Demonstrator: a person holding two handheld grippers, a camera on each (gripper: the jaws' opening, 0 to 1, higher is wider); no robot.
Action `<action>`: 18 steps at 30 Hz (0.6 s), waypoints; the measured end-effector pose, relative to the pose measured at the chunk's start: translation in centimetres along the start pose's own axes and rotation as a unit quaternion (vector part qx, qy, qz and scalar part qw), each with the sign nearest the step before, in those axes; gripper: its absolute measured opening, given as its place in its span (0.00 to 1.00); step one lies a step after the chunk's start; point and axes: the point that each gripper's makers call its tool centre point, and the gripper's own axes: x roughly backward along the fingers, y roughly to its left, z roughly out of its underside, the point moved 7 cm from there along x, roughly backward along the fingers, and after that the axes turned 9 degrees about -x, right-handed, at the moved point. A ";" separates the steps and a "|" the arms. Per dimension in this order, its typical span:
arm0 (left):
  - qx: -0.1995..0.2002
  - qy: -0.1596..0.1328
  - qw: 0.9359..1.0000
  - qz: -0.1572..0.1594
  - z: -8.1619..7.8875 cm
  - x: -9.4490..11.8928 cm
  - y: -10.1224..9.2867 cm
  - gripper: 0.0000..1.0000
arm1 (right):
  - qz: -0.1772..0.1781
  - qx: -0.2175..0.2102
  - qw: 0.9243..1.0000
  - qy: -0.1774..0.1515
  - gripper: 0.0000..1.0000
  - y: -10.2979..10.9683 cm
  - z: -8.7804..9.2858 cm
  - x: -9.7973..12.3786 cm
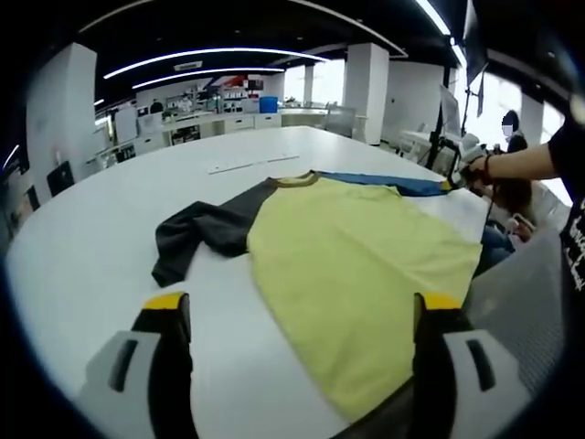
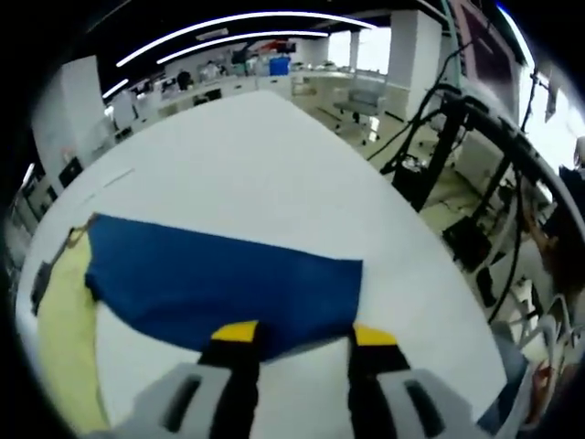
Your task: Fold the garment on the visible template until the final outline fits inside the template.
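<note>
My left tool (image 1: 297,306) hangs with jaws spread wide over the near hem of the shirt (image 1: 352,274), gripping nothing. The shirt lies flat on the white tabletop (image 1: 91,247), its yellow body toward me, a dark grey sleeve (image 1: 206,233) folded out to the left and a blue sleeve (image 1: 388,183) stretched along the far edge, where a person's hand (image 1: 475,169) reaches in. In the right gripper view, my right tool (image 2: 297,334) sits at the edge of the blue sleeve (image 2: 219,283), jaws parted on either side of the cloth; I cannot tell whether they pinch it. Yellow fabric (image 2: 64,338) shows at left.
</note>
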 end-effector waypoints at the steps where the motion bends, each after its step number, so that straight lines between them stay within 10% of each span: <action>1: -0.003 0.002 1.000 0.000 0.0 0.0 0.0 0.99 | 0.000 0.001 1.000 0.000 0.34 -0.1 -0.1 -0.1; 11: -0.012 0.005 1.000 0.001 -0.8 0.0 -0.5 0.99 | -0.014 0.004 1.000 -0.010 0.01 0.6 0.1 -0.2; 18: -0.013 0.006 1.000 -0.003 -0.3 0.2 0.2 0.99 | -0.025 0.020 0.999 -0.023 0.00 1.6 -0.6 0.4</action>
